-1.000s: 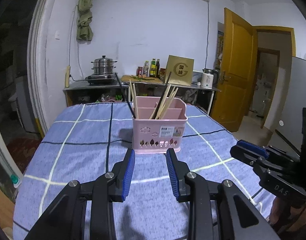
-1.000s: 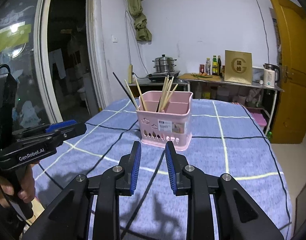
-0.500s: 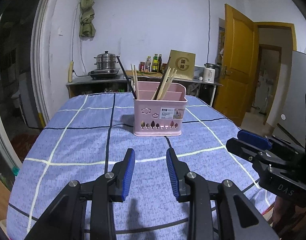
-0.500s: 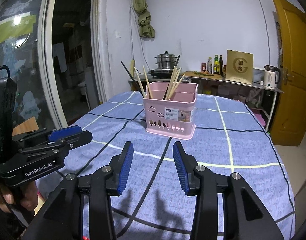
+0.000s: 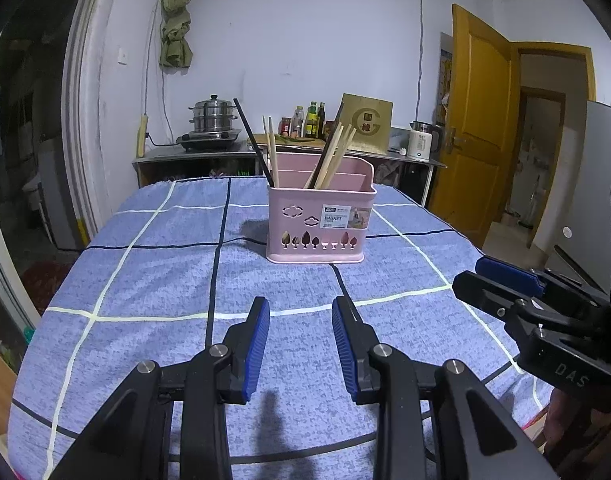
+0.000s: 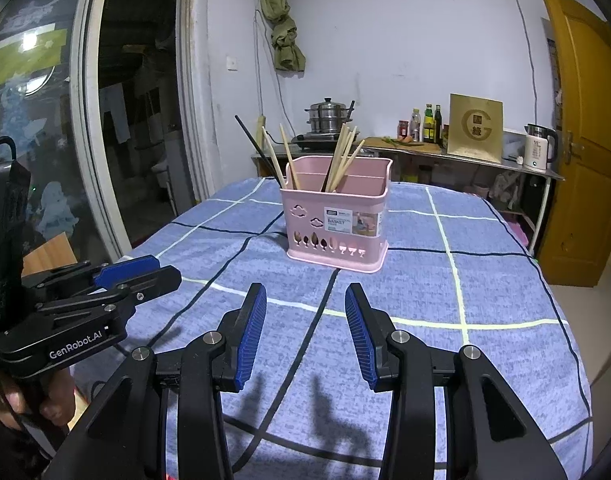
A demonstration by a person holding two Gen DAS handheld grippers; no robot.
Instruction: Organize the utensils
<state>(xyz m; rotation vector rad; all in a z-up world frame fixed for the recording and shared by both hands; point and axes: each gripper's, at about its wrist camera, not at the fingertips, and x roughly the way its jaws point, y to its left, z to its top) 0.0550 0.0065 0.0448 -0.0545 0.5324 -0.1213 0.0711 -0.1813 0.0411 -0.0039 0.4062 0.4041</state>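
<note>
Pink plastic basket [image 5: 319, 222] holding wooden chopsticks [image 5: 332, 156] sits far ahead; left gripper [image 5: 300, 320] and right gripper [image 6: 303, 306] jaws spread, empty.

My left wrist camera looks low across the blue checked tablecloth [image 5: 153, 280] from the near edge; my right wrist camera sits alongside. Both share the pink utensil basket [image 5: 319, 222] ahead.

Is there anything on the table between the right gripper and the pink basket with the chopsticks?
No, just bare blue checked tablecloth between the open right gripper and the pink plastic basket, seen in the right wrist view.
</note>
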